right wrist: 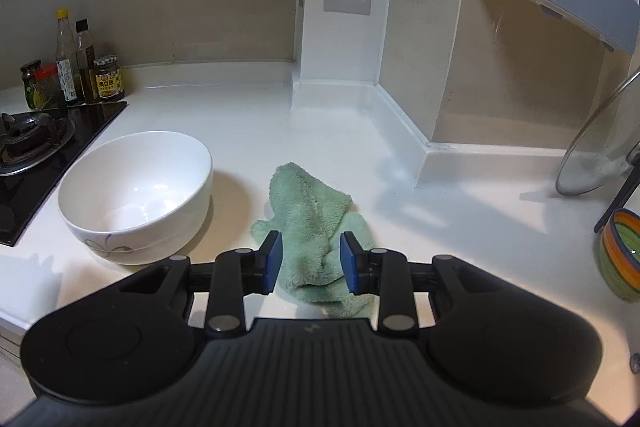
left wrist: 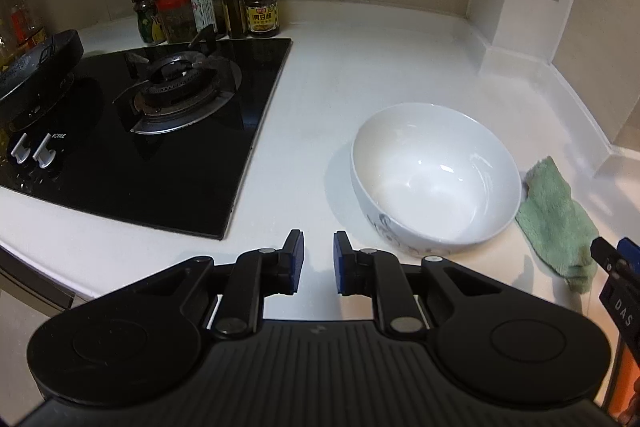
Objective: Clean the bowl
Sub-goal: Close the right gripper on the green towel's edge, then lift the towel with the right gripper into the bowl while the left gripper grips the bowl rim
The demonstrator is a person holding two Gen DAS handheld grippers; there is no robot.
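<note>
From the left wrist view, the left gripper hangs over bare white table with its fingers spread a little way apart and nothing between them. The white bowl sits upright and empty at about two o'clock from those fingertips, near but not touched, which suits a hand meant to steady the rim while the other does the wiping. A green cloth lies crumpled just beside the bowl at its three o'clock side, apparently touching its wall. The black hob fills the nine to eleven o'clock part of the view, with a row of bottles and jars against the wall at eleven o'clock (well clear of the work). The tip of the right gripper pokes in at the four o'clock edge, close to the cloth.

From the right wrist view, the right gripper points down at the cloth, its fingers spread wide on either side of the near folds without yet pinching them; the straddle looks like the set-up for a grasp. The bowl stands at ten o'clock, just beside the cloth. A glass lid leans at three o'clock above a striped bowl.
</note>
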